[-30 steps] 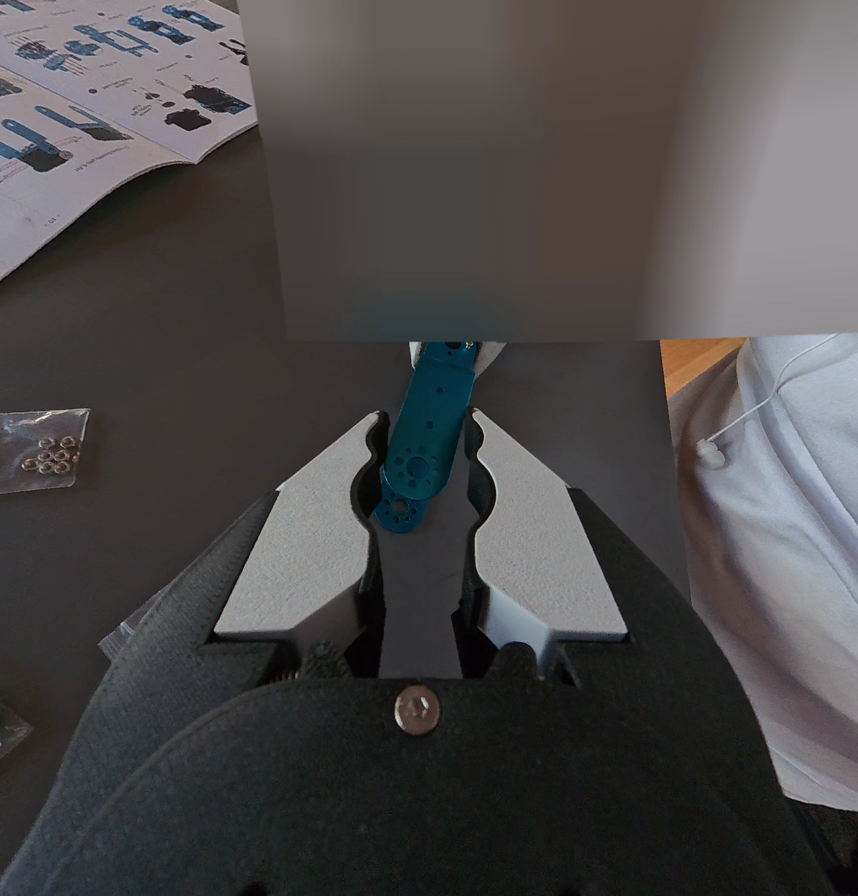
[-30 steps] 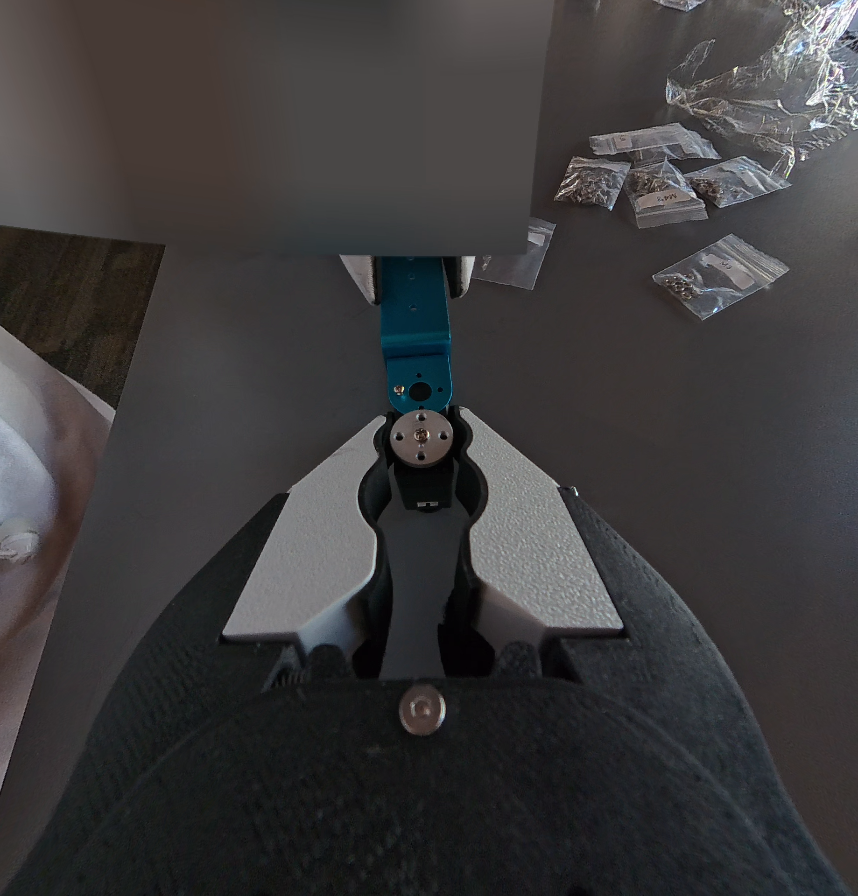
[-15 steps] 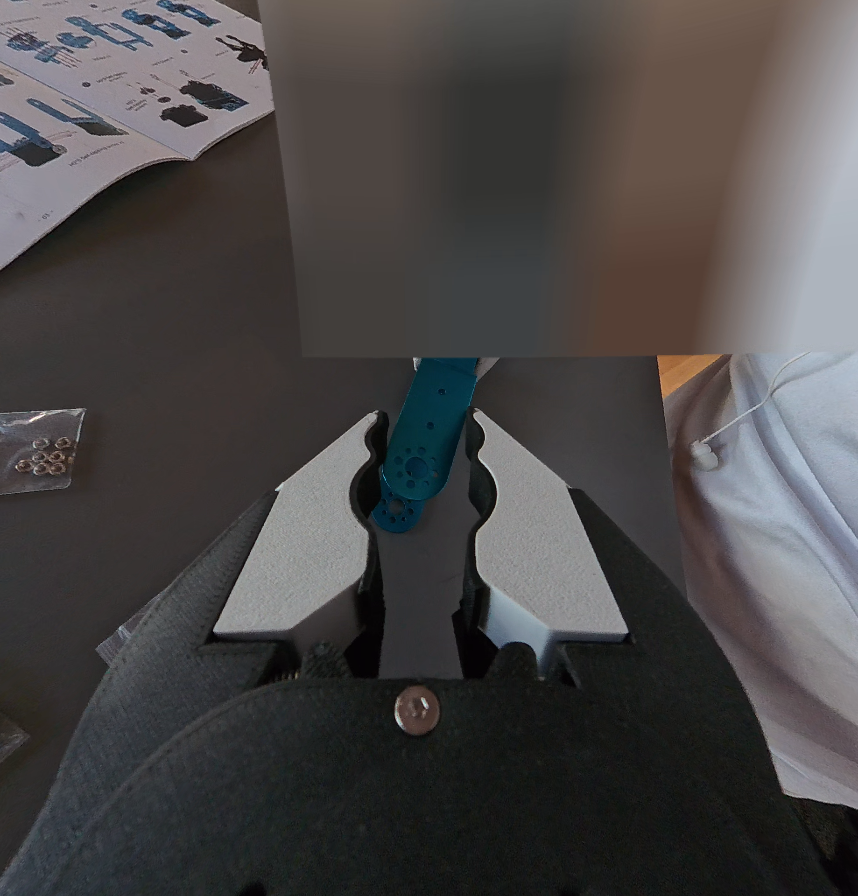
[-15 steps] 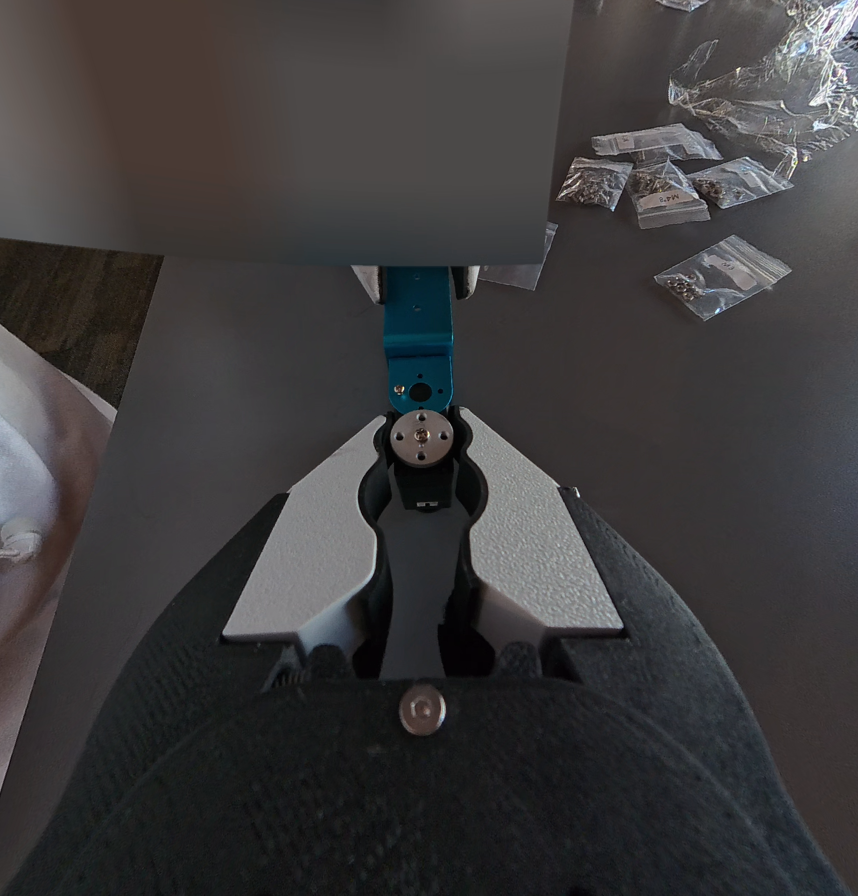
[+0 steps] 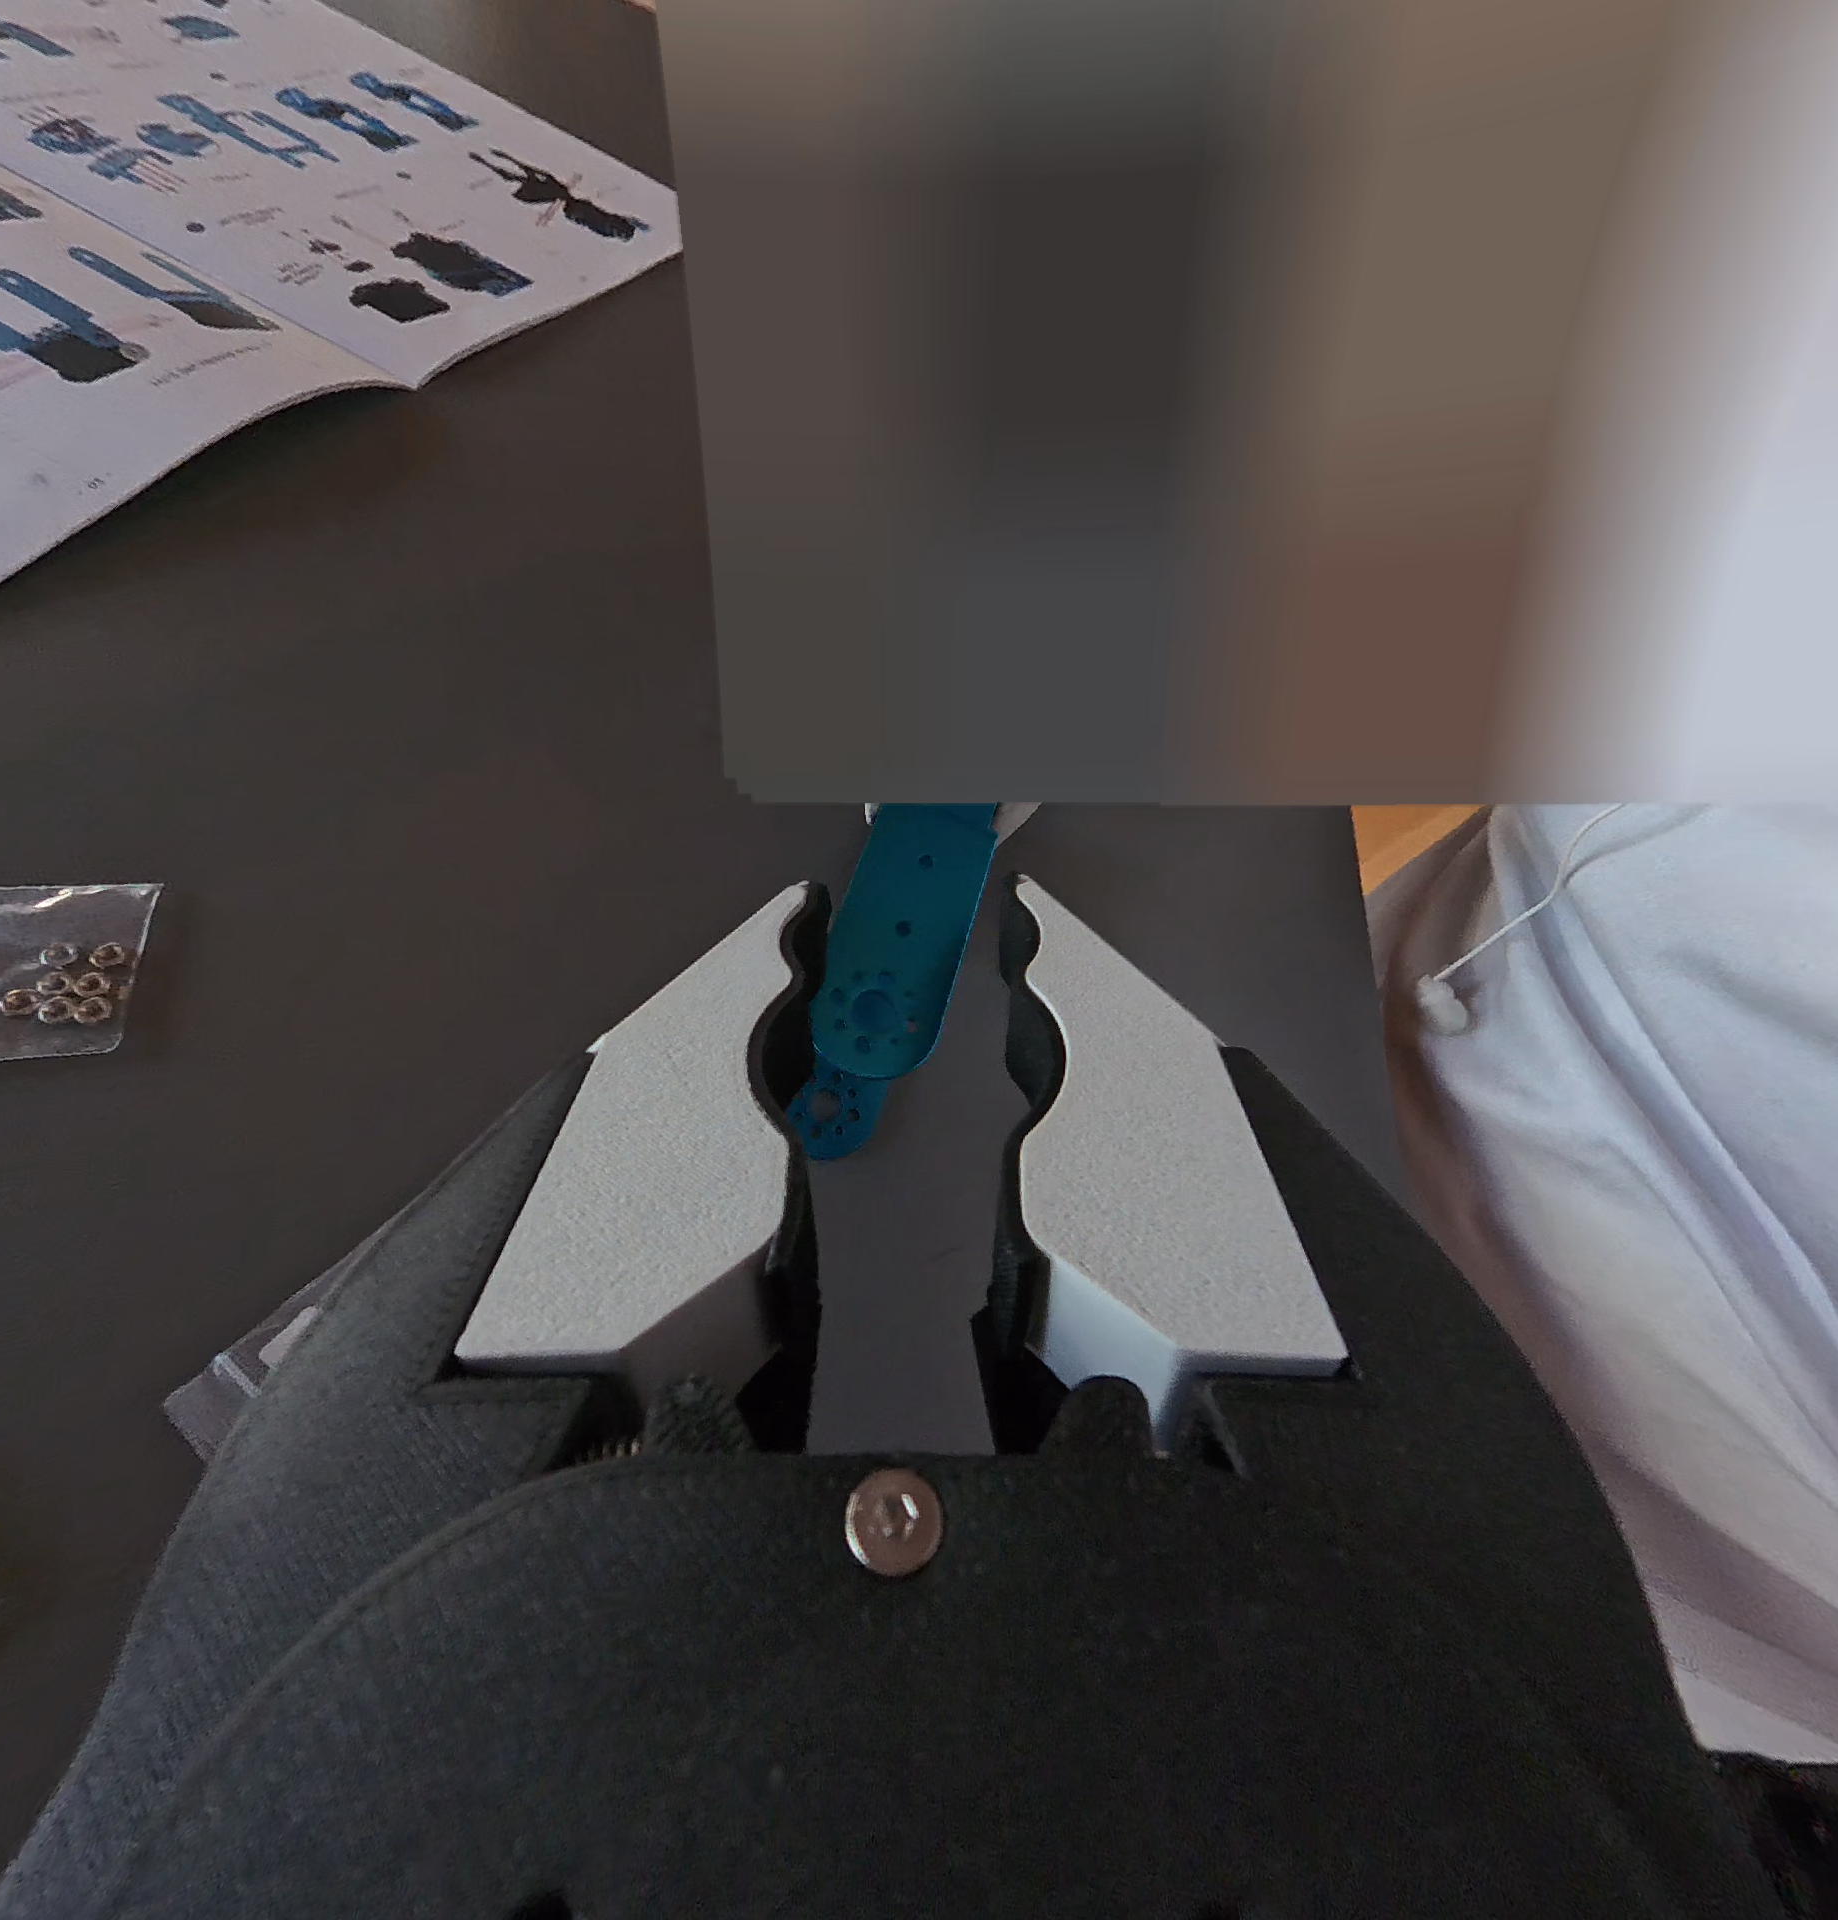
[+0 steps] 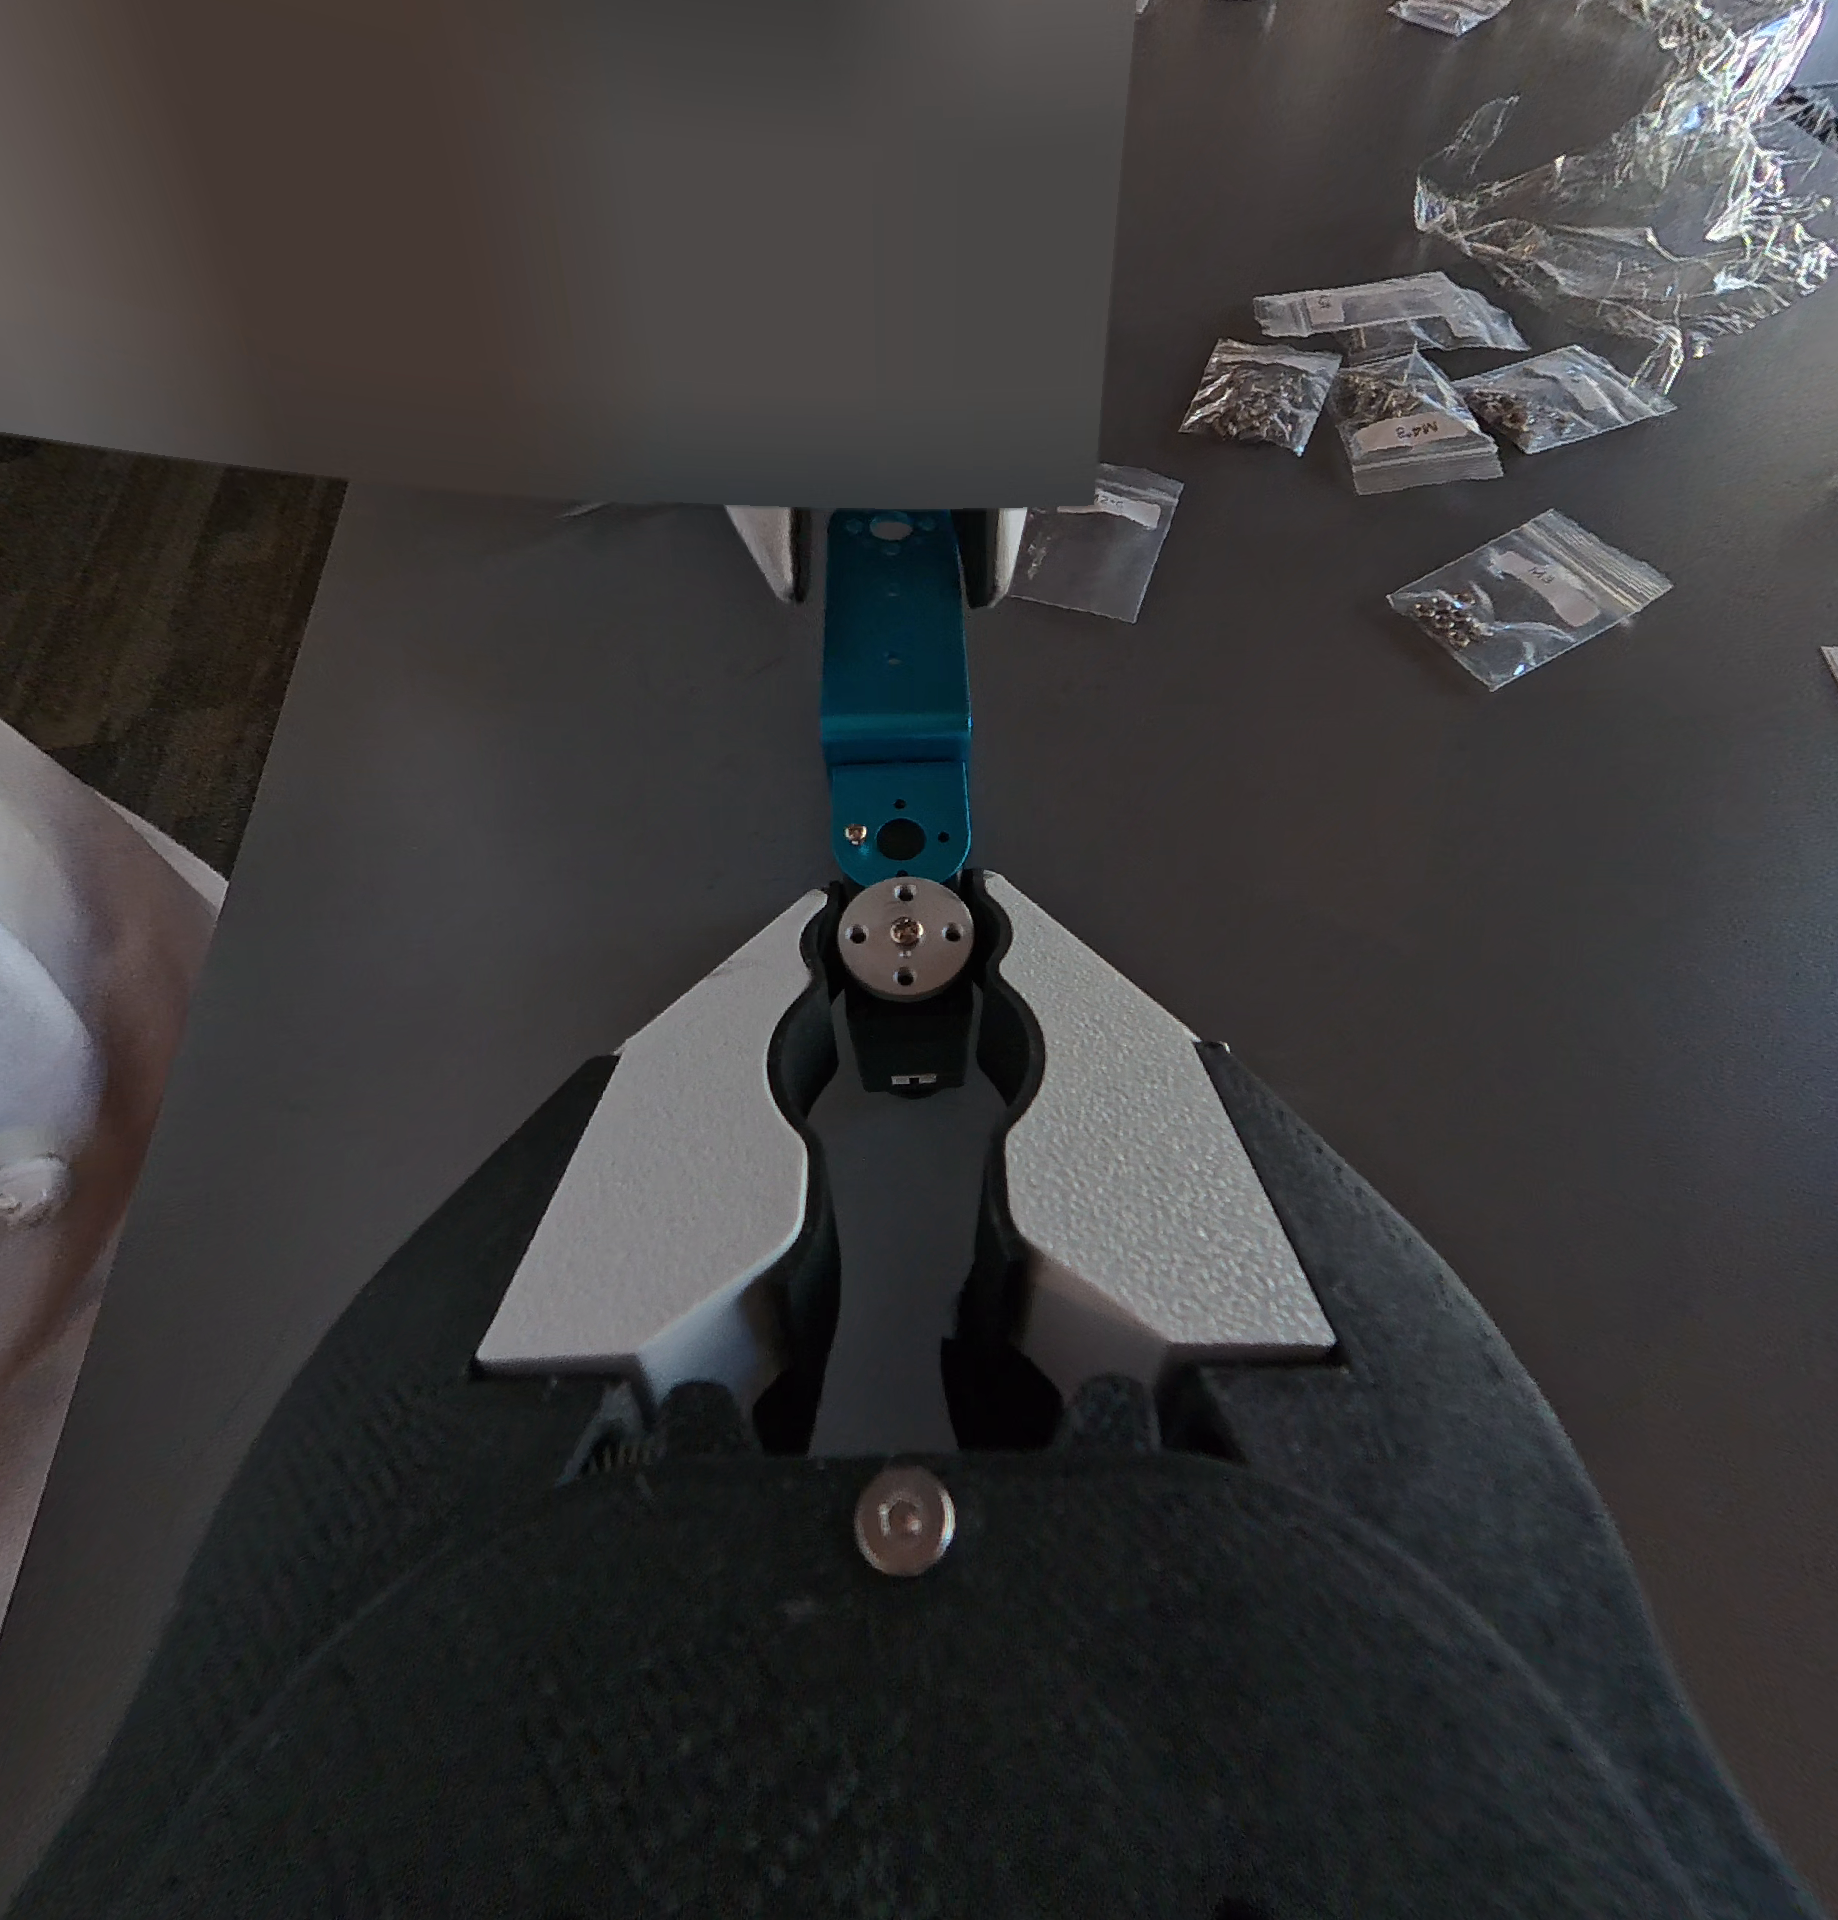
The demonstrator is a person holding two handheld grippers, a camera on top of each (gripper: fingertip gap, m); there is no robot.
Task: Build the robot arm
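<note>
Since 1.0 s ago: little change; the booklet (image 5: 219,260) has slid slightly right in the left wrist view.

Left tongs (image 5: 910,894) set narrow, apparently pinching the blue bracket (image 5: 899,966). It hangs over the tabletop (image 6: 1310,935), near the person's edge.

Right tongs (image 6: 904,904) closed on a black servo (image 6: 904,1039). Its silver disc (image 6: 902,938) sits just beside the bracket's tab; contact not discernible.
</note>
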